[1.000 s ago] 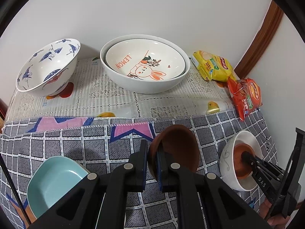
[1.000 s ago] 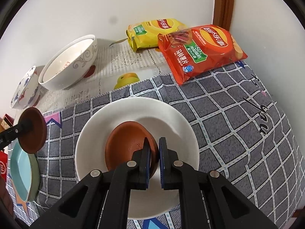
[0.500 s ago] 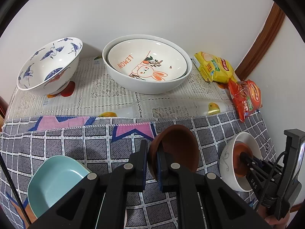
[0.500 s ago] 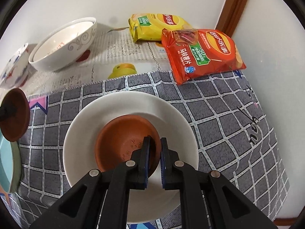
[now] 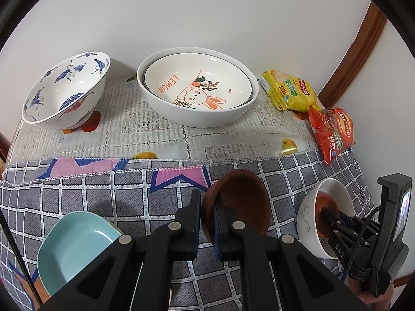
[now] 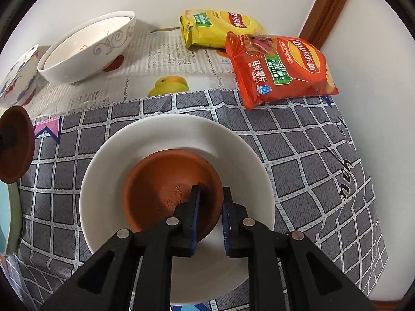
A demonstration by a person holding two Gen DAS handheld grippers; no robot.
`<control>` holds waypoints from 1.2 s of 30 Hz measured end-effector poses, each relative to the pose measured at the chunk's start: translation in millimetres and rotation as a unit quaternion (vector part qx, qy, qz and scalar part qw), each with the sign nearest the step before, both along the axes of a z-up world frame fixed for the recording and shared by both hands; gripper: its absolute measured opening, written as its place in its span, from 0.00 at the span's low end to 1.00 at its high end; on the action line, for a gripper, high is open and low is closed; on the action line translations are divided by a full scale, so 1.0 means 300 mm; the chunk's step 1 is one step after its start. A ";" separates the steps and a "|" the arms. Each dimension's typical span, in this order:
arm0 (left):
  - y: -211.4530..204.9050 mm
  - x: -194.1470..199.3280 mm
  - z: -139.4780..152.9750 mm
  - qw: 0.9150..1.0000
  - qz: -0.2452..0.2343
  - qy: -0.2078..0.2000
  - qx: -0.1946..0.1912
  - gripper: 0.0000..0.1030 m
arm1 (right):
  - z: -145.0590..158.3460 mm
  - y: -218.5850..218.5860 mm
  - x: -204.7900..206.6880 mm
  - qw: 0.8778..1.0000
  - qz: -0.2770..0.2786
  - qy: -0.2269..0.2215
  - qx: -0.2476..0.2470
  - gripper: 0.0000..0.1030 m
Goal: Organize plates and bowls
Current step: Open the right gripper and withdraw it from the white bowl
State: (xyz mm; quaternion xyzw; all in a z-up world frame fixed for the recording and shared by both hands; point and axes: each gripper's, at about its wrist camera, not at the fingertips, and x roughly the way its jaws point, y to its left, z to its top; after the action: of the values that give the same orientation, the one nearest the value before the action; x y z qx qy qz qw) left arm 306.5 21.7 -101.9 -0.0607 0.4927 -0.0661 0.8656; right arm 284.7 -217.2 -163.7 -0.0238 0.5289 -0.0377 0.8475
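Observation:
My left gripper (image 5: 207,207) is shut on the rim of a small brown bowl (image 5: 241,202) and holds it tilted above the grey checked cloth. A second brown bowl (image 6: 168,191) lies inside a white bowl (image 6: 233,150) at the right. My right gripper (image 6: 210,202) straddles that brown bowl's rim with its jaws parted, and it also shows in the left wrist view (image 5: 329,215). The held bowl appears at the left edge of the right wrist view (image 6: 15,147).
At the back stand a blue-and-white crane bowl (image 5: 64,90) and a large white bowl with a rabbit bowl nested in it (image 5: 197,88). A teal square dish (image 5: 75,243) lies front left. Yellow (image 6: 220,28) and red (image 6: 280,67) chip bags lie by the wall corner.
My right gripper's jaws have parted and let go of the brown bowl inside the white bowl. My left gripper still holds its brown bowl in about the same place.

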 end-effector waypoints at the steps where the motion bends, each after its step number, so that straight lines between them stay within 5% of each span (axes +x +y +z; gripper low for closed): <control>1: 0.000 0.001 0.001 1.000 0.001 0.000 0.000 0.08 | -0.002 -0.001 0.002 1.000 0.001 0.000 0.003 0.16; 17: -0.008 -0.001 -0.007 1.000 -0.004 0.003 0.000 0.08 | -0.009 0.011 0.012 1.000 0.015 -0.006 -0.001 0.19; 22: -0.013 -0.002 -0.004 1.000 -0.009 0.003 -0.001 0.08 | 0.001 0.007 0.000 1.000 0.015 -0.010 0.014 0.27; 36: -0.060 -0.039 0.035 0.999 -0.026 -0.015 0.011 0.08 | 0.053 -0.037 -0.058 0.998 0.004 -0.022 0.060 0.29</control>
State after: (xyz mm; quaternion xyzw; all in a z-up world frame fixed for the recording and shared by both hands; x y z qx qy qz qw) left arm 294.7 3.5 -91.3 -0.0372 0.4816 -0.0839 0.8716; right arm 267.3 -228.2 -147.7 0.0259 0.5117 -0.0030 0.8588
